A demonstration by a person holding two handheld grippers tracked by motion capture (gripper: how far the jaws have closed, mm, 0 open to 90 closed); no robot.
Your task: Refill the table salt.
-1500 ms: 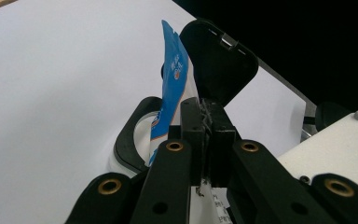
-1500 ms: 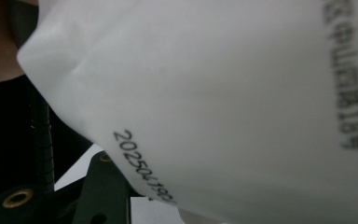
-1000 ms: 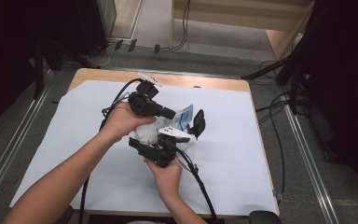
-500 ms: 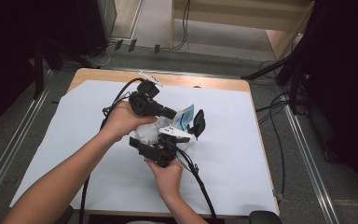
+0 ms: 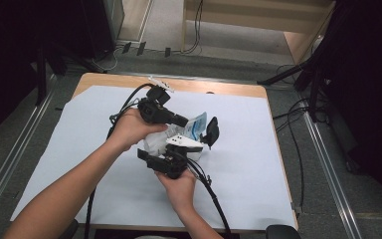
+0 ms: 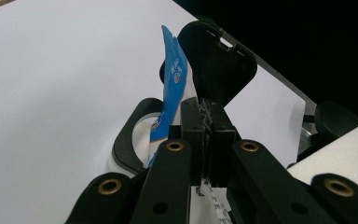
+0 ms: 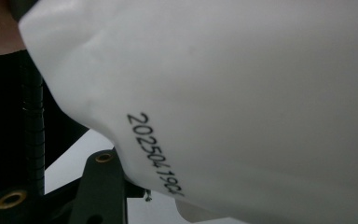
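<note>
A white pouch with a blue printed end [image 5: 197, 124] is held up over the middle of the table between both hands. My left gripper [image 5: 183, 121] reaches in from the upper left. In the left gripper view it [image 6: 206, 116] is shut on a thin edge of the pouch [image 6: 170, 93], whose blue end stands upright. My right gripper [image 5: 191, 147] comes from below and grips the pouch's white body. In the right gripper view the pouch [image 7: 237, 93], with a printed date code, presses close and hides the fingertips. A black rounded piece [image 5: 211, 130] stands right beside the pouch.
A white sheet [image 5: 288, 164] covers the wooden table [image 5: 219, 88]. Black cables [image 5: 214, 199] trail from both grippers toward the front edge. Metal rails [image 5: 328, 164] run along the floor on both sides, and more cables lie there.
</note>
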